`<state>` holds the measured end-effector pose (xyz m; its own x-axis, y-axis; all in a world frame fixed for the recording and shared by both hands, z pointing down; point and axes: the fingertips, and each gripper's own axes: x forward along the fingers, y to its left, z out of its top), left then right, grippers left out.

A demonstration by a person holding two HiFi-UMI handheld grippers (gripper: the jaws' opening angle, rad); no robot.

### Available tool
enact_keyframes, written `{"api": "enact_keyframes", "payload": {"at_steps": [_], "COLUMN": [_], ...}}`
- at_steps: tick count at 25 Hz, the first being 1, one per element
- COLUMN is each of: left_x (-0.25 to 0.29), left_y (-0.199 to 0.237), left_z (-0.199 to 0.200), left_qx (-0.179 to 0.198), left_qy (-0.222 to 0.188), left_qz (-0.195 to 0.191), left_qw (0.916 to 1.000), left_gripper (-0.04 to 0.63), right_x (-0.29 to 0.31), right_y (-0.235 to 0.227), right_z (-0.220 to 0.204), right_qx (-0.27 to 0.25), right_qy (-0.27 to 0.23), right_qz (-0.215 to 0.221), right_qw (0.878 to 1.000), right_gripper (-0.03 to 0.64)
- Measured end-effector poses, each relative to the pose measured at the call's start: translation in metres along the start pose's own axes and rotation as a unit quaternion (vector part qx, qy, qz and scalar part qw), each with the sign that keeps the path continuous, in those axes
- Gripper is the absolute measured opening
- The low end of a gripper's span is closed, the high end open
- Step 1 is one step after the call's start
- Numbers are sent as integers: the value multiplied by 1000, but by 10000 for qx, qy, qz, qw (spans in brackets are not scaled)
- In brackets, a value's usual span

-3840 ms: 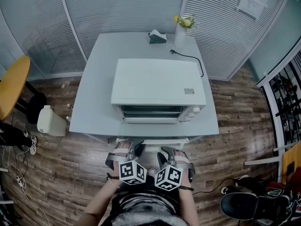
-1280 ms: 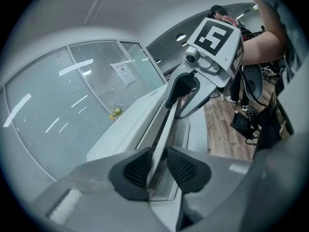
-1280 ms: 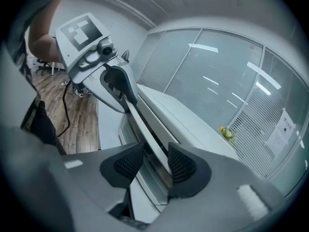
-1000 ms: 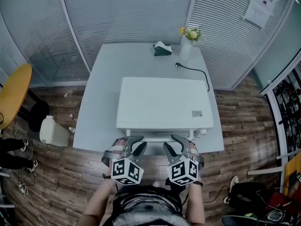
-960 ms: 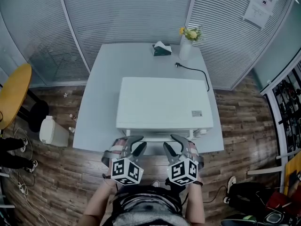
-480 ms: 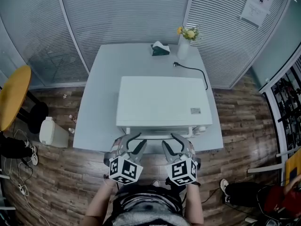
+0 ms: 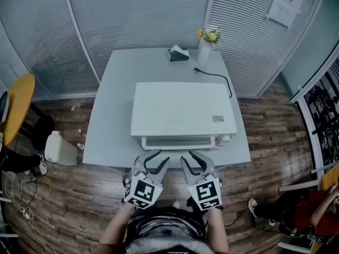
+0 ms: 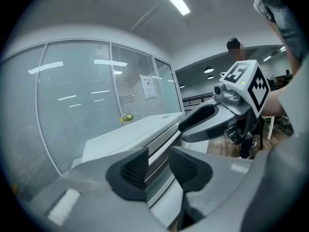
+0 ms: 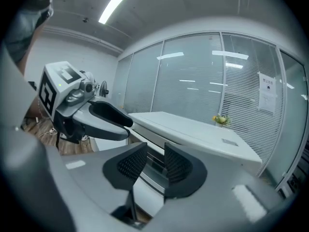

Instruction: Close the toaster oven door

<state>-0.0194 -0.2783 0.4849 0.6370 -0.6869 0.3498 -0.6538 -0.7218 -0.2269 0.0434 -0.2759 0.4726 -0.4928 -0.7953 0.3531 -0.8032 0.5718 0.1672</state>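
The left tongs point(image 7: 158, 160), just opened wide, and the right tongs point(image 7: 189, 159), just narrowed, hold nothing. The toaster oven point(image 7: 183, 107) stands near the front edge of the bench point(image 7: 108, 115). Its door point(image 7: 177, 141) looks raised. If not fully seated, it may drop open again.

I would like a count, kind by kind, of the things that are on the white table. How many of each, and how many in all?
toaster oven: 1
tissue box: 1
vase of flowers: 1
power cord with plug: 1
Total on the table: 4
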Motion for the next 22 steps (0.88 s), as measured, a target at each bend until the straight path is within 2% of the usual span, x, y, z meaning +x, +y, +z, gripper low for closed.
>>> {"api": "enact_keyframes", "payload": {"at_steps": [12,18,22], "left_x": [-24,-36,-46], "left_y": [-26,-33,-33], "left_z": [39,63,83], "left_qx": [-763,-1196,-1326], "left_qy": [-705,-1064,-1299], "left_qz": [-205,-212,-131], "left_qw": [9944,9869,9825], "left_gripper": [8,5,5], "right_x": [-33,-50,-60], "right_y": [14,16,17], "right_z": [20,36,53], "right_qx": [598,637,579], "right_qy": [-477,-712,-901], "right_qz": [39,61,82], "right_qw": [9971,9954,9942], "right_gripper": [15,5,3]}}
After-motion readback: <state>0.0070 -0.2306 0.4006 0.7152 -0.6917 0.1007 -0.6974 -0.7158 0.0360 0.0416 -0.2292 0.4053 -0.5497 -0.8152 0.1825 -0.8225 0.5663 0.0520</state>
